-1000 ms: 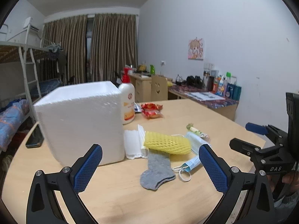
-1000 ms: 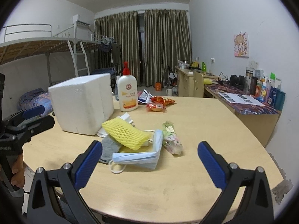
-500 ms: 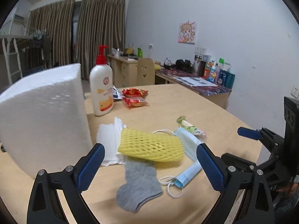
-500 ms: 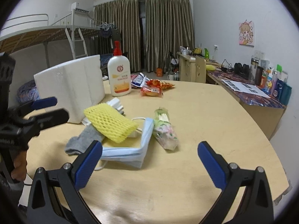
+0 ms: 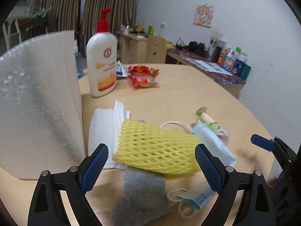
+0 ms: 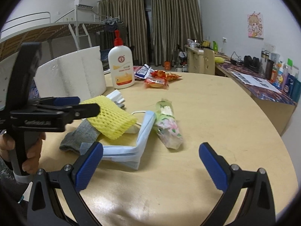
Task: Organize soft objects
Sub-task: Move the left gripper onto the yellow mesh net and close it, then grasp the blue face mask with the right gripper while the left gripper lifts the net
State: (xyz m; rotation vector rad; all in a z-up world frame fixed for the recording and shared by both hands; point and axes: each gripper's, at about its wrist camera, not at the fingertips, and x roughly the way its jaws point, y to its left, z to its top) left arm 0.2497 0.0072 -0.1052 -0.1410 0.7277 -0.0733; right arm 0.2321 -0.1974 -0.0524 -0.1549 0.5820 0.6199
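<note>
- left gripper (image 5: 151, 166) jaws spread wide, holding nothing; blue pads at lower left and lower right of the left wrist view
- yellow foam net (image 5: 158, 148) lies between those two pads, centre of frame, its near edge about level with the pad tips; cannot tell if either pad touches it
- grey sock (image 5: 143, 194) below the net, bottom centre, partly tucked under it
- blue face mask (image 5: 212, 146) just right of the net, next to the right pad; loose ear loop at lower right
- white folded tissue pack (image 5: 102, 126) left of the net, against the white foam box (image 5: 37, 109) filling the left of frame
- lotion pump bottle (image 5: 102, 64) upper centre-left, red snack packs (image 5: 143, 75) beside it, all on the wooden table (image 5: 178, 94)
- right gripper (image 6: 150, 160) also wide open, empty, low in the right wrist view
- there the mask (image 6: 131, 146) sits just beside its left pad; floral wrapped packet (image 6: 168, 126) centre, above the gap between the pads, apart from both
- left gripper (image 6: 71, 105) seen at left of that view, fingertips reaching the net (image 6: 111, 118)
</note>
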